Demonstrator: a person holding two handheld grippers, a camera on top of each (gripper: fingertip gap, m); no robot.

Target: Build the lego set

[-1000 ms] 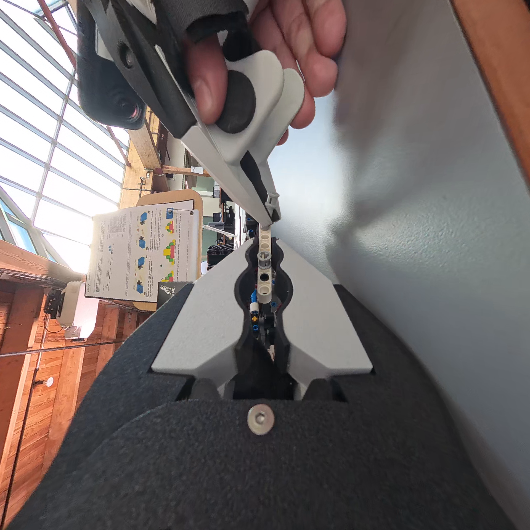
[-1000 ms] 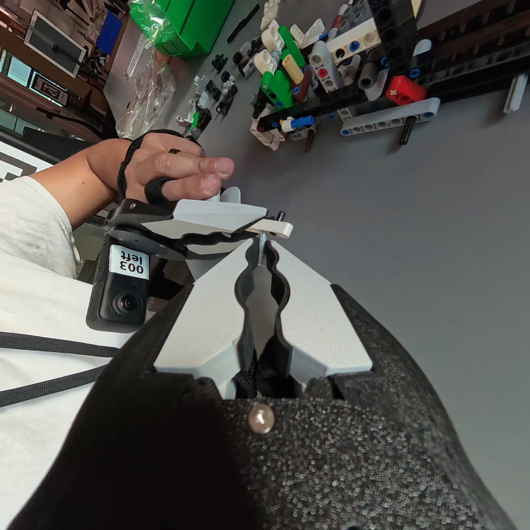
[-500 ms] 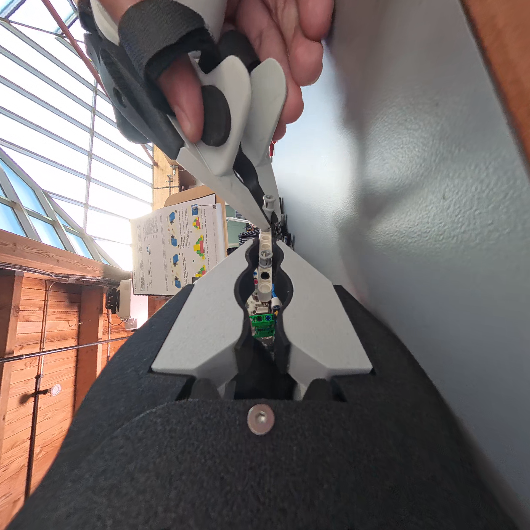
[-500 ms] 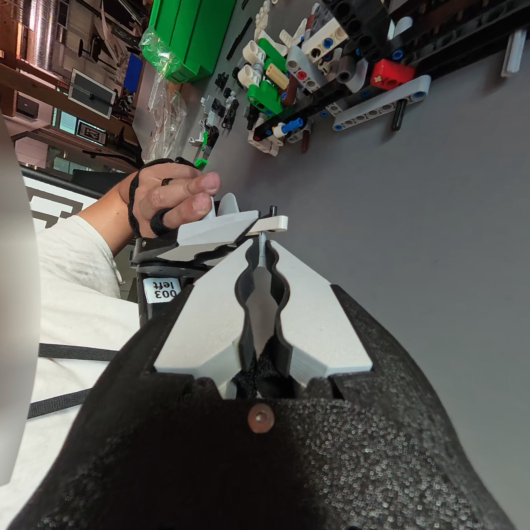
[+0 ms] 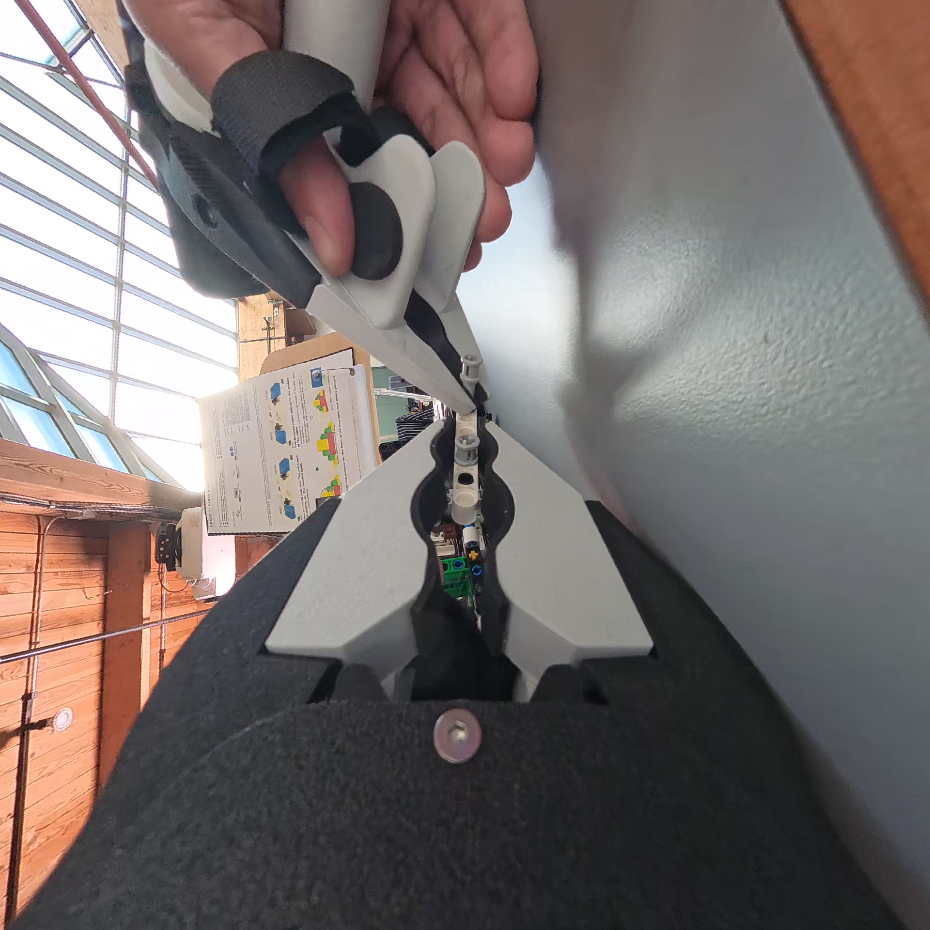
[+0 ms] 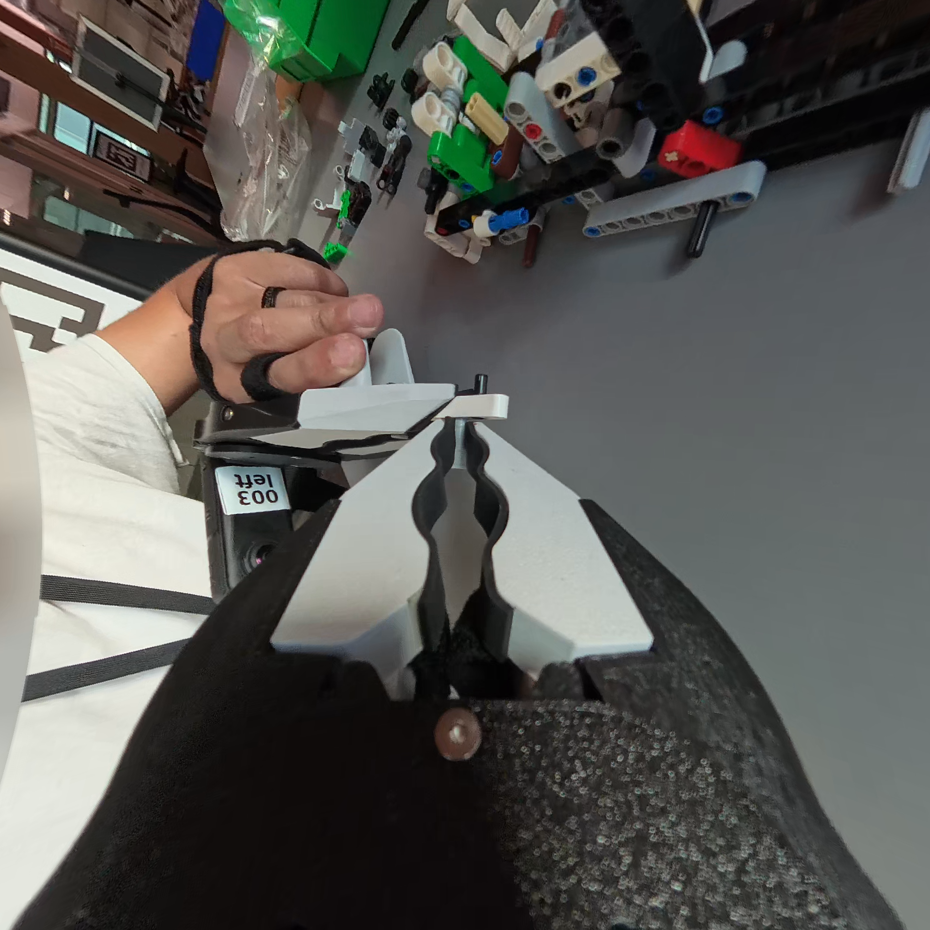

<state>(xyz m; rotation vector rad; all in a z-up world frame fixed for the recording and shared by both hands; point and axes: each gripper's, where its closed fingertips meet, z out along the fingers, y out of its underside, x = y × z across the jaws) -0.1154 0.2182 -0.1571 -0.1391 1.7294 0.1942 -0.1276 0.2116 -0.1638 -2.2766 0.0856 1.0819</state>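
In my left view, my left gripper (image 5: 465,428) has its jaws clamped on a white holed beam (image 5: 464,473), whose lower end is hidden. In my right view, my right gripper (image 6: 459,433) pinches a grey pin (image 6: 460,443), its tip buried under the beam (image 6: 478,405). The half-built model (image 6: 578,126) lies far across the grey surface (image 6: 704,402).

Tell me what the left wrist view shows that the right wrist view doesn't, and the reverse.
Left wrist view only: the instruction sheet against the windows, and the holes along the white beam, one already carrying a grey pin.

Right wrist view only: the part-built model and loose parts on the grey table, the green box, and the beam edge-on with a black pin standing on it.

Both: the left gripper shut on the white beam, the right gripper pinching a grey pin at the beam's end.
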